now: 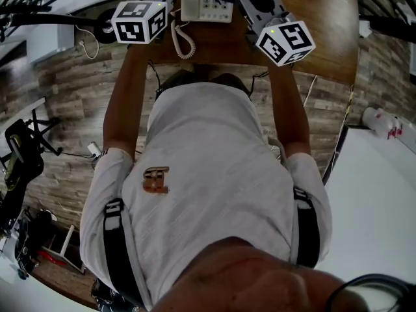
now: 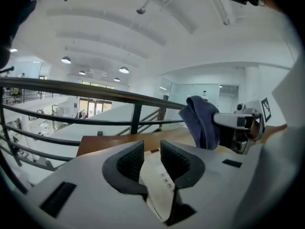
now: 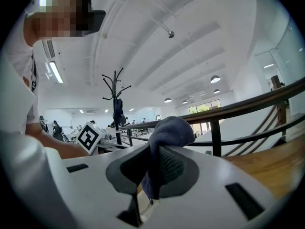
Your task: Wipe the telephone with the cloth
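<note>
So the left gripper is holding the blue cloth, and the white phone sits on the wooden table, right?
Not quite. The blue cloth is held by the right gripper, as the right gripper view shows; the left gripper has its jaws apart, with no cloth in them. The white phone does sit on the wooden table.

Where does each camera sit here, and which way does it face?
Head view: on the head, steeply down; torso, both arms, telephone.
Left gripper view: on the left hand-held gripper, along its parted jaws over the telephone.
Right gripper view: on the right hand-held gripper, jaws clamping the cloth.
Shared: each gripper view shows the other gripper.
</note>
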